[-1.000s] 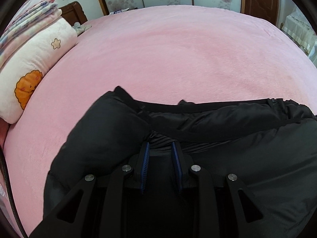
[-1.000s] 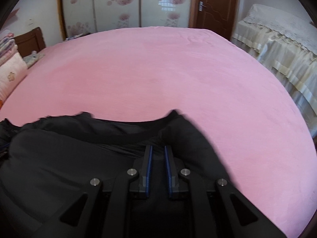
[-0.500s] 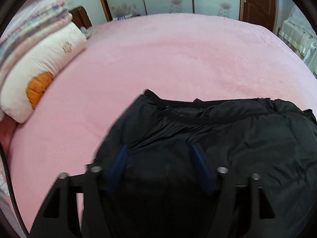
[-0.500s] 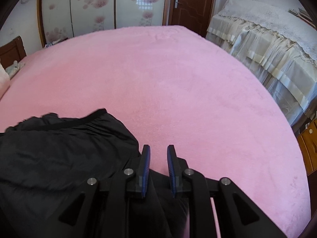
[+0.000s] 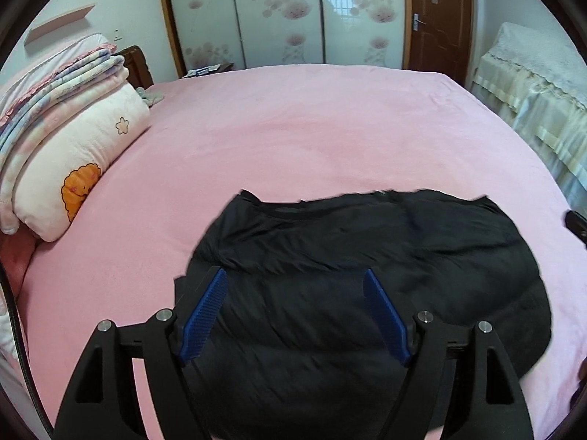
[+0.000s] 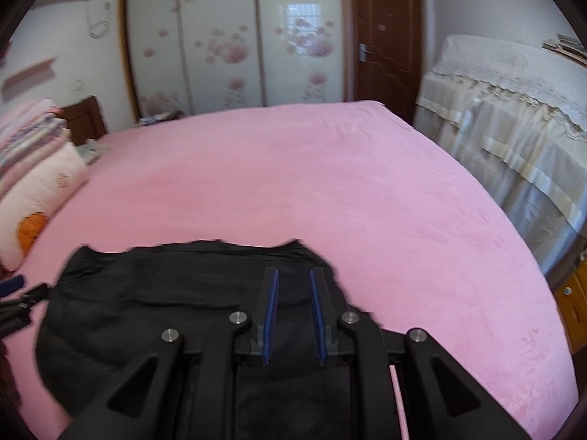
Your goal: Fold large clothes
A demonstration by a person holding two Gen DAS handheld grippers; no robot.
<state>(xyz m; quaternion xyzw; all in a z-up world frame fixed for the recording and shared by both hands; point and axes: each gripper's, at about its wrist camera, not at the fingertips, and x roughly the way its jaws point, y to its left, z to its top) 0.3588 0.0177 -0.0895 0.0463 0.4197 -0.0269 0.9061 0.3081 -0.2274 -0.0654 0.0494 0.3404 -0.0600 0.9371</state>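
Note:
A black padded garment point(image 5: 367, 242) lies in a folded, rounded heap on the pink bed point(image 5: 293, 128). My left gripper point(image 5: 294, 273) hangs above its left part. Its jaws are opening wide, and the blue pads point(image 5: 205, 315) touch no cloth. In the right wrist view the same garment point(image 6: 165, 300) spreads left below my right gripper point(image 6: 293, 272). That gripper hovers over the garment's right end with only a narrow gap between its pads point(image 6: 270, 311) and nothing in that gap. Part of the left gripper shows at that view's left edge.
A cream pillow with an orange print point(image 5: 73, 172) and stacked folded blankets point(image 5: 55, 80) line the bed's left side. A lace-covered piece of furniture point(image 6: 513, 128) stands close on the right. Sliding wardrobe doors point(image 5: 286, 14) and a brown door point(image 6: 385, 40) lie beyond the bed.
Both grippers let go of the black garment's edge, rose and drew back. The left jaws spread wide, the right ones parted slightly. The garment now lies on the bed.

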